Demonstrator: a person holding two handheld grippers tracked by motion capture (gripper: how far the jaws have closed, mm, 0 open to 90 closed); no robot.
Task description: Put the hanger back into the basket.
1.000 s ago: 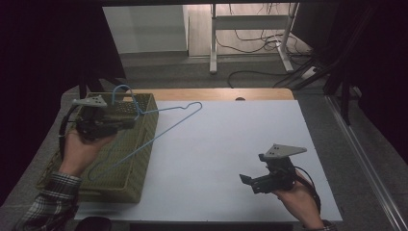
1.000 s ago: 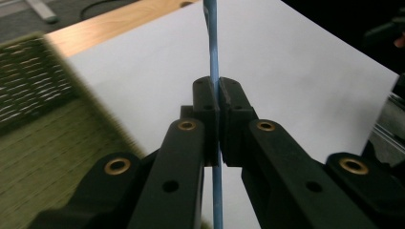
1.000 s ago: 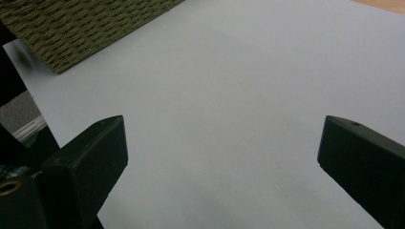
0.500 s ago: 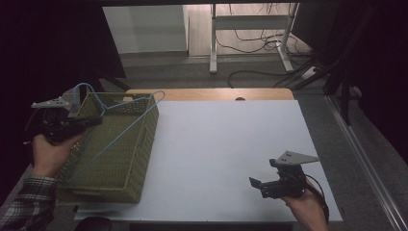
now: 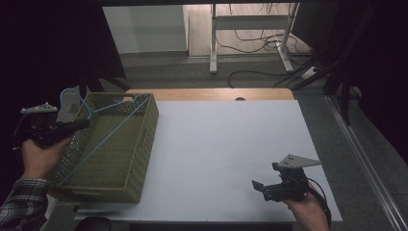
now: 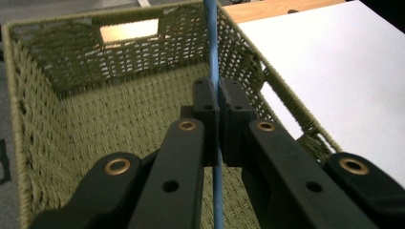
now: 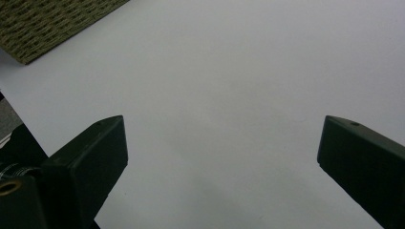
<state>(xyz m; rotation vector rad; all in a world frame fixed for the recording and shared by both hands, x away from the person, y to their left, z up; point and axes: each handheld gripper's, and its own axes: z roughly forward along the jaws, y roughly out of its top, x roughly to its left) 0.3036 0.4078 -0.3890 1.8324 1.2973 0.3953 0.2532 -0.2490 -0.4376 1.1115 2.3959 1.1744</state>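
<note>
Left tongs (image 6: 218, 102) pinch blue hanger (image 5: 103, 126) wire, hanger lying across green basket (image 5: 139, 159) at left edge of surface (image 5: 226, 154). Lower until the frame rests inside, then let go. Right tongs (image 5: 258, 186) spread, idle over bare surface.

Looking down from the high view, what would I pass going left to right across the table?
Left gripper pinching a blue hanger → green woven basket → bare white table → right gripper.
</note>
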